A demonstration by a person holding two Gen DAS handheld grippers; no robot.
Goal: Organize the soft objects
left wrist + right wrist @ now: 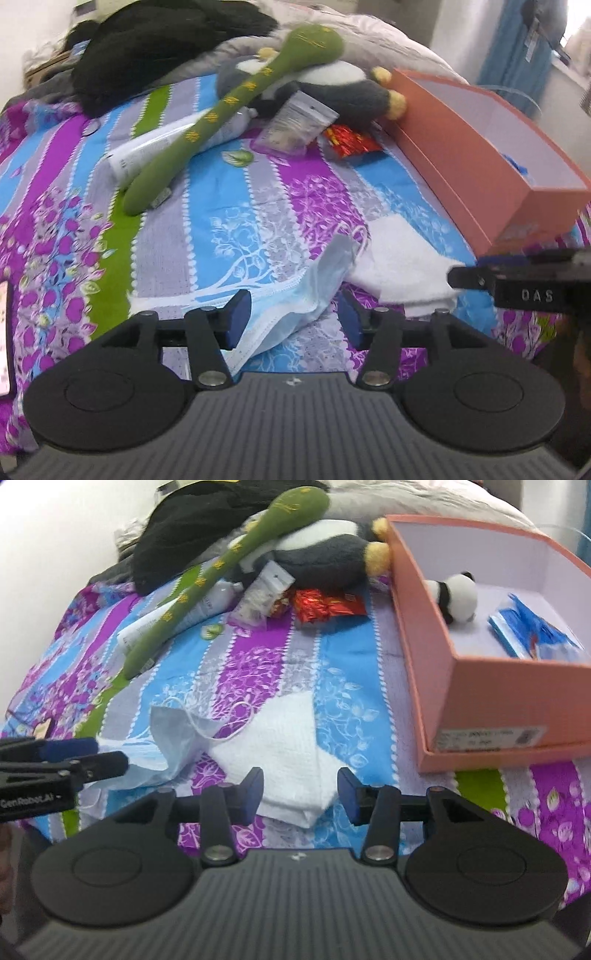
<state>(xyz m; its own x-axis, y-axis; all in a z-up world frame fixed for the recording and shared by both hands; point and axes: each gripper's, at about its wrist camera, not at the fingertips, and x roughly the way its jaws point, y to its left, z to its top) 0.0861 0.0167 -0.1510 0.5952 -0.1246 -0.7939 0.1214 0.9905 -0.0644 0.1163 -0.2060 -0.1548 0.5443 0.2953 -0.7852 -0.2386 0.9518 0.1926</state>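
A light-blue face mask [295,299] lies crumpled on the striped bedsheet, and my left gripper [295,319] stands open around its lower end. Just right of it lies a folded white cloth [280,734]; my right gripper [301,794] is open with the cloth's near corner between its jaws. The mask [173,738] shows in the right wrist view too, with the left gripper's fingers [107,762] at its edge. An open orange box [498,709] at the right holds a small panda plush [456,594] and a blue packet [532,631].
Farther back lie a green plush snake [221,110], a grey-and-white penguin plush [340,85], a white tube [147,147], a clear pouch [295,125] and a red wrapper [351,142]. A black garment [147,48] is heaped at the far left.
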